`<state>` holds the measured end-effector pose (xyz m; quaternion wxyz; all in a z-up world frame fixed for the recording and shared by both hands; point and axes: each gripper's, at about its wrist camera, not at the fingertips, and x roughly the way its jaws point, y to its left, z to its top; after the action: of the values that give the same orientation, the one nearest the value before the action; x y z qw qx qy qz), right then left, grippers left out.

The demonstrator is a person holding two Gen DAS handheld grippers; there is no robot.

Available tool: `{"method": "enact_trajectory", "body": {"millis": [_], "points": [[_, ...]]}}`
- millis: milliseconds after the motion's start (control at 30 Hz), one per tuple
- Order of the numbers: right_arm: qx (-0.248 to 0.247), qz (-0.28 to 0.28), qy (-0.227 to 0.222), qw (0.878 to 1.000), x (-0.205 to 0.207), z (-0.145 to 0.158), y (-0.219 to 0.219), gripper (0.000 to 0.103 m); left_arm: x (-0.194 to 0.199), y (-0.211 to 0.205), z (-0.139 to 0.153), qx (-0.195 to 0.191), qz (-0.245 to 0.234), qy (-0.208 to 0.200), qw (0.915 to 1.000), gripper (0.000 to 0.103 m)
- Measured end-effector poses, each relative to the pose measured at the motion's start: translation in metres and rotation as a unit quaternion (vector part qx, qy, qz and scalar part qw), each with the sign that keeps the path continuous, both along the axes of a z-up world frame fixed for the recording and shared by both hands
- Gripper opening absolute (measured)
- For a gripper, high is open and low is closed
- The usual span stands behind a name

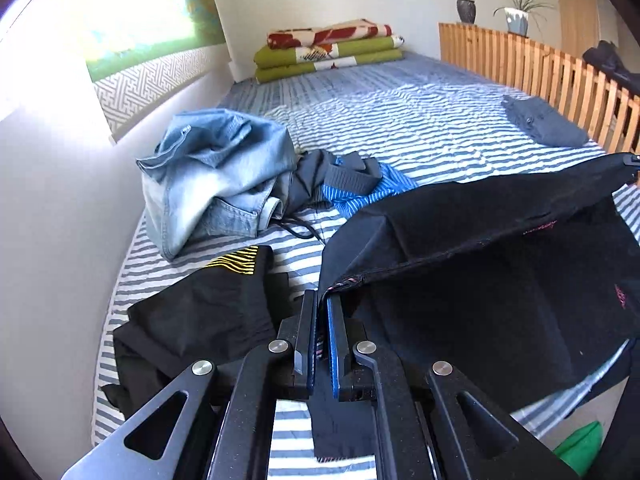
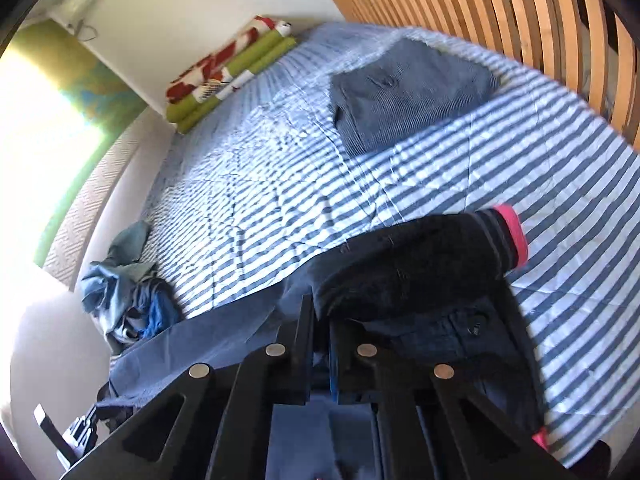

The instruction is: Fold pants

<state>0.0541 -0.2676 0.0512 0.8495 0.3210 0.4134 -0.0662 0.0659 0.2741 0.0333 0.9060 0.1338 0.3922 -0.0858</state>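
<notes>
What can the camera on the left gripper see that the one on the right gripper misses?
Only the left wrist view shows the two plant pots on the wooden rail and the black garment with yellow stripes. Only the right wrist view shows the pink cuff on the dark clothing near its gripper. Both show the striped bed cover, the folded blankets, the folded grey pants and the crumpled jeans pile.

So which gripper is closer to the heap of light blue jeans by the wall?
Left. The left gripper, shut on the black pants, is just short of the jeans; the right gripper sees them far off to its left.
</notes>
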Motion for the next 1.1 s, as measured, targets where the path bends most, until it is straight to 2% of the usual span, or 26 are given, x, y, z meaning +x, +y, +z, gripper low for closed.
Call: {"method": "enact_trajectory", "body": {"millis": [33,100,167,200,233,300,367,467,533,600,633,767,900,967,1033,1100], "points": [[-0.006,0.005,0.003,1.0,-0.008,0.006,0.003,0.005,-0.005,0.002,0.001,-0.005,-0.003,0.003,1.0,0.004],[-0.016,0.017,0.001,1.0,-0.03,0.015,0.011,0.005,-0.013,0.011,0.002,-0.046,-0.007,0.024,0.9986,0.007],[-0.033,0.028,0.01,0.999,-0.055,0.014,0.016,0.005,-0.02,0.025,0.003,-0.112,-0.005,0.043,0.9928,0.011],[-0.038,0.033,0.019,0.999,-0.067,0.01,0.019,0.005,-0.023,0.033,0.004,-0.139,-0.001,0.045,0.9892,0.017],[-0.038,0.04,0.035,0.998,-0.078,0.001,0.023,0.005,-0.027,0.038,0.004,-0.159,0.004,0.046,0.9863,0.021],[-0.04,0.06,0.083,0.994,-0.093,-0.023,0.029,0.005,-0.032,0.055,0.006,-0.195,0.023,0.039,0.9798,0.043],[-0.038,0.08,0.149,0.985,-0.104,-0.054,0.032,0.007,-0.034,0.069,0.008,-0.204,0.044,0.031,0.9774,0.044],[-0.03,0.102,0.207,0.973,-0.11,-0.081,0.026,0.013,-0.034,0.082,0.012,-0.218,0.068,0.019,0.9733,0.044],[-0.041,0.107,0.206,0.972,-0.113,-0.077,0.025,0.015,-0.024,0.079,0.007,-0.207,0.078,0.038,0.9745,0.044],[-0.055,0.12,0.192,0.972,-0.111,-0.064,0.031,0.017,-0.009,0.063,-0.006,-0.162,0.074,0.058,0.9822,0.044],[-0.069,0.129,0.183,0.972,-0.11,-0.056,0.036,0.017,0.001,0.057,-0.014,-0.152,0.074,0.071,0.983,0.044],[-0.114,0.161,0.145,0.97,-0.099,-0.029,0.057,0.017,0.034,0.035,-0.059,-0.145,0.075,0.14,0.9766,0.044],[-0.129,0.184,0.131,0.966,-0.084,-0.015,0.072,0.017,0.045,0.012,-0.1,-0.073,0.083,0.176,0.9782,0.047],[-0.151,0.193,0.136,0.96,-0.085,-0.01,0.077,0.017,0.045,0.011,-0.11,-0.046,0.097,0.176,0.9786,0.051],[-0.161,0.195,0.153,0.955,-0.088,-0.01,0.073,0.018,0.043,0.017,-0.113,-0.047,0.112,0.167,0.9785,0.056],[-0.155,0.187,0.166,0.956,-0.094,-0.011,0.063,0.018,0.043,0.026,-0.114,-0.072,0.127,0.167,0.9751,0.056]]}}
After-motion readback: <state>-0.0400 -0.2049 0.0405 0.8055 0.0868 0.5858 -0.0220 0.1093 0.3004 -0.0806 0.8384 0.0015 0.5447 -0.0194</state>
